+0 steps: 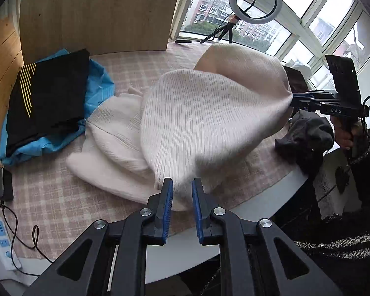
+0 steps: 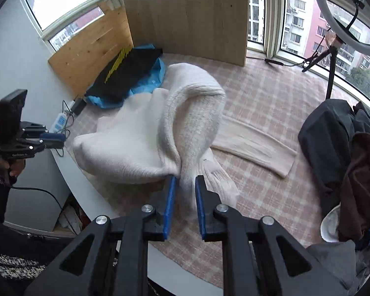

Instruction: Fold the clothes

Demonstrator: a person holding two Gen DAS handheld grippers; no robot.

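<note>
both tongs pinch the sweater: left tongs and right tongs each nip only a thin edge, lifting it above the worktop. thick knit could slip free, or the trailing sleeve may spoil the fold.

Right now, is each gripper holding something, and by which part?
Both hold the cream ribbed sweater: the left gripper pinches a bunched edge of it, and the right gripper pinches another bunched edge; which edges cannot be told.
</note>
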